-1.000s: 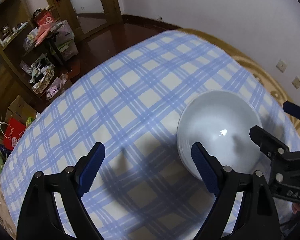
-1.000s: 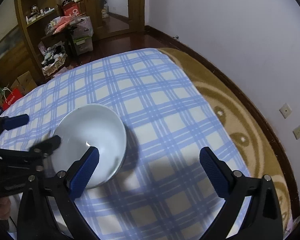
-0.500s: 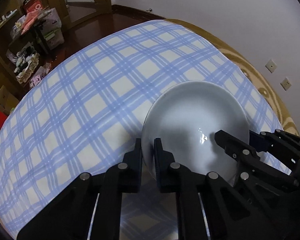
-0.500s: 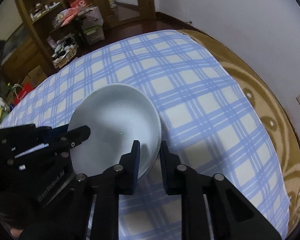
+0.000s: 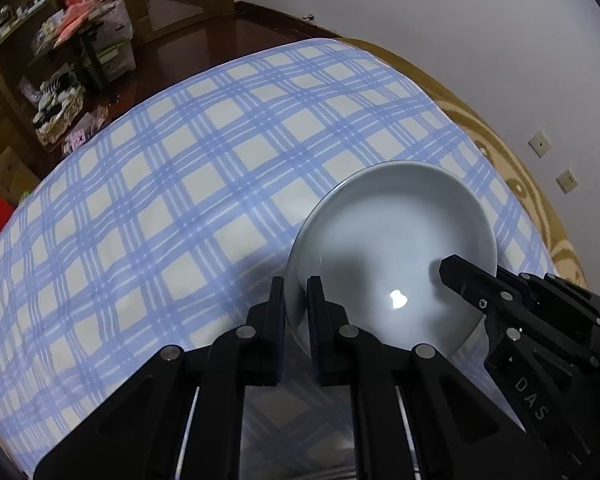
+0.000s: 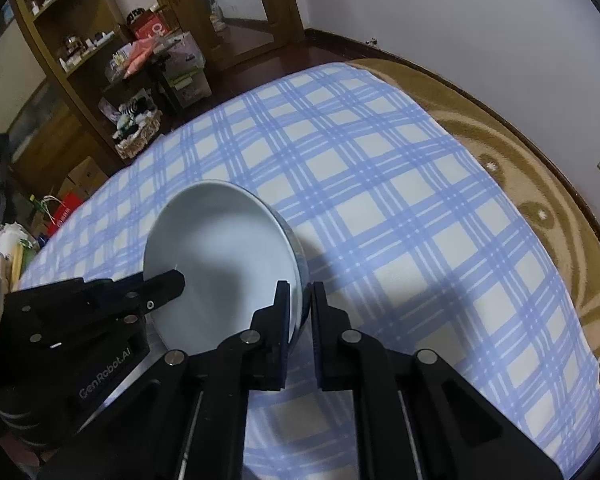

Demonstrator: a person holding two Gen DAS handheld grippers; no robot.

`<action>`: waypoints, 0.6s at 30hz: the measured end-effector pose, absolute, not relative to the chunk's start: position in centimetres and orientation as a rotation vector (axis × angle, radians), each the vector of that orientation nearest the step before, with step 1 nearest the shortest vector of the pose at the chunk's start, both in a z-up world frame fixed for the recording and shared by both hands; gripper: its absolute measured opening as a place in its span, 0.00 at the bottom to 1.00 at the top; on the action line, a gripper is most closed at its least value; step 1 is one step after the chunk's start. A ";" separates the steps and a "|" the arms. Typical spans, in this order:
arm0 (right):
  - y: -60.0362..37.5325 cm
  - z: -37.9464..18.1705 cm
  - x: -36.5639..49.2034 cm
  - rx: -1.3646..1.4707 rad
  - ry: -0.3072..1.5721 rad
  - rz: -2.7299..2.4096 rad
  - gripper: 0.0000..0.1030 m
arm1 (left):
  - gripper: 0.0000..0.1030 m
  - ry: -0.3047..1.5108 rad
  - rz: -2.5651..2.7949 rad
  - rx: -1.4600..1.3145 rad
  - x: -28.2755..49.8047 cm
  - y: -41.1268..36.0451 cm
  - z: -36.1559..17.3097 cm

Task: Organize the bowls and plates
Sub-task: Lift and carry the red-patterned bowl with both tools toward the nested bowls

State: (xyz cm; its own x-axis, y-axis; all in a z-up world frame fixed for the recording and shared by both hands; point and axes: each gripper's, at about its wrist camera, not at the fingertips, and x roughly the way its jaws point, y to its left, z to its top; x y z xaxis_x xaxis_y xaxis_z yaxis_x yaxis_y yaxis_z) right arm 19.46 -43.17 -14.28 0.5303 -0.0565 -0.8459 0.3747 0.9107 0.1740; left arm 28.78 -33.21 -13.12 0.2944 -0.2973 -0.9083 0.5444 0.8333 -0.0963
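A single pale white bowl (image 5: 392, 248) is over the blue-and-white checked cloth (image 5: 180, 200). My left gripper (image 5: 296, 284) is shut on the bowl's left rim, one pad inside and one outside. The right gripper (image 5: 452, 268) reaches in from the right side of that view. In the right wrist view the same bowl (image 6: 220, 248) has its right rim between the fingers of my right gripper (image 6: 300, 288), whose jaws are closing and press on the rim. The left gripper (image 6: 172, 280) shows at the bowl's left. Whether the bowl rests on the cloth I cannot tell.
The checked cloth covers a wide surface, with a brown patterned cover (image 6: 540, 184) along its right edge beside a white wall. Wooden shelves with clutter (image 6: 80, 52), a basket (image 5: 56, 100) and boxes stand on the dark floor beyond the far edge.
Both grippers went from wide open beside the bowl to closed on its opposite rims. The bowl now looms larger and nearer in both views.
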 end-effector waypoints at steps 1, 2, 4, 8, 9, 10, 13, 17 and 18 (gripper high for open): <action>-43.0 -13.9 19.2 0.361 0.973 -0.265 0.10 | 0.10 1.139 -0.567 0.245 28.6 -33.0 -12.8; -42.8 -13.6 19.1 0.359 0.968 -0.264 0.10 | 0.10 1.130 -0.566 0.247 28.4 -32.8 -12.4; -42.4 -12.9 18.7 0.352 0.956 -0.261 0.10 | 0.10 1.115 -0.565 0.252 28.0 -32.4 -11.6; -41.5 -11.8 17.8 0.380 0.932 -0.244 0.11 | 0.10 1.104 -0.553 0.253 27.1 -31.2 -10.1; -41.3 -11.5 17.5 0.405 0.925 -0.231 0.11 | 0.10 1.100 -0.545 0.251 26.9 -30.7 -9.7; -41.2 -11.3 17.3 0.417 0.918 -0.226 0.11 | 0.10 1.099 -0.543 0.244 26.7 -30.4 -9.5; -40.1 -10.6 16.8 0.415 0.907 -0.218 0.11 | 0.10 1.114 -0.536 0.215 26.2 -29.1 -9.0; -38.5 -9.9 16.3 0.408 0.898 -0.205 0.10 | 0.10 1.099 -0.515 0.212 25.0 -27.0 -7.8; -37.9 -9.7 16.2 0.400 0.897 -0.202 0.10 | 0.10 1.095 -0.511 0.212 24.8 -26.6 -7.6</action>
